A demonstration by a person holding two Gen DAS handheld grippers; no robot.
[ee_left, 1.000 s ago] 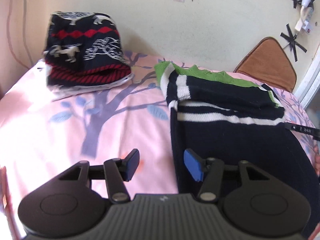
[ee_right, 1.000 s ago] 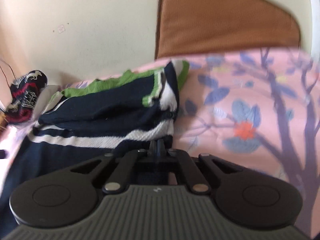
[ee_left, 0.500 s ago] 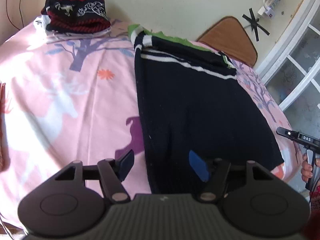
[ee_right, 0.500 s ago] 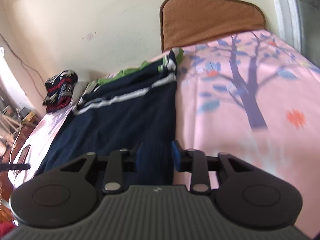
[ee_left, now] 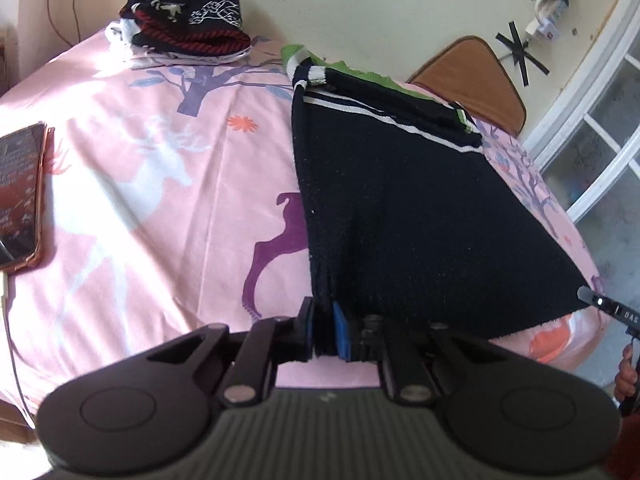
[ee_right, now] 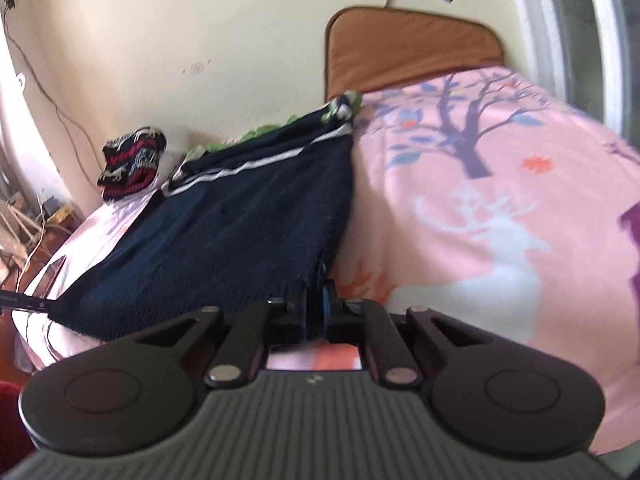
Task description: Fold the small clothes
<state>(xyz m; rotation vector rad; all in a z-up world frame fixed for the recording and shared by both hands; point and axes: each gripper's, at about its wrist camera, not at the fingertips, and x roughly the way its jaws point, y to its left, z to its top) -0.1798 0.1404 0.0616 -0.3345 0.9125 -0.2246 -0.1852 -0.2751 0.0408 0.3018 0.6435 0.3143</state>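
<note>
One pink bedsheet (ee_left: 152, 184) printed with trees and deer covered the bed. On it lay one navy sweater (ee_left: 400, 200) with white stripes and green trim, spread flat, its sleeves folded across the top end near the wall. One brown cushion (ee_left: 468, 68) leaned against the wall beyond it. One folded patterned knit (ee_left: 186, 12), navy, red and white, sat at the far left corner. One phone (ee_left: 20, 196) lay at the sheet's left edge. Two grippers had just been closing: the left gripper (ee_left: 323, 334) clenched the sweater's near left hem corner, the right gripper (ee_right: 316, 314) clenched the near right corner.
</note>
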